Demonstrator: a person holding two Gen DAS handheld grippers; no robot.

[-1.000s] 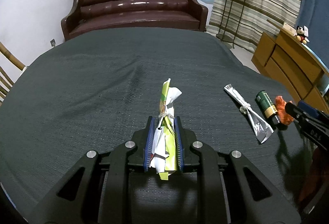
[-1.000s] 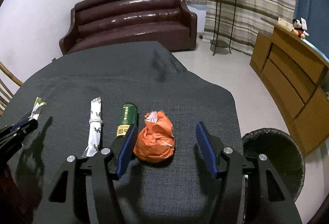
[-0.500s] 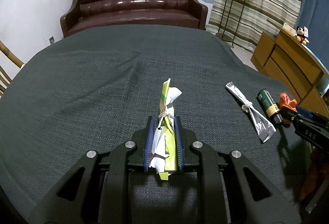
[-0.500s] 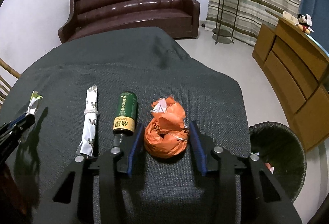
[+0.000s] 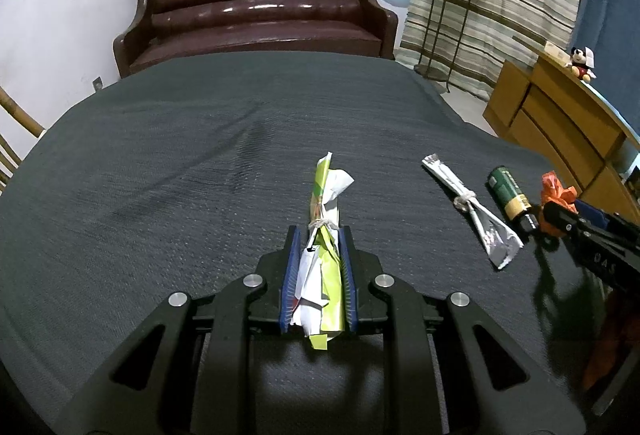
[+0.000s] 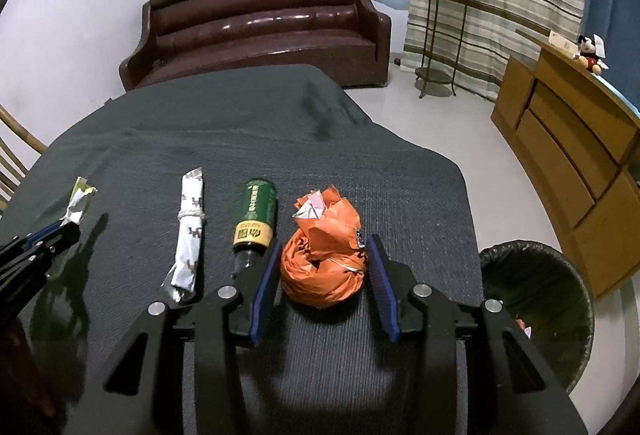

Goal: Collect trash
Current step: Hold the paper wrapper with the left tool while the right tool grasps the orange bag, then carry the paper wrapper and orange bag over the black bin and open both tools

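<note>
Two tools: left tool pinching paper bundle, right tool squeezing orange bag nr table edge, bin beside.

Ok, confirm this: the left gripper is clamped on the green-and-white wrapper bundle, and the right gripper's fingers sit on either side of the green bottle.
One part is wrong. The right wrist view shows the right gripper around the orange bag, not the green bottle, which lies just beside it. The left gripper is indeed clamped on the green-and-white wrapper bundle.
</note>
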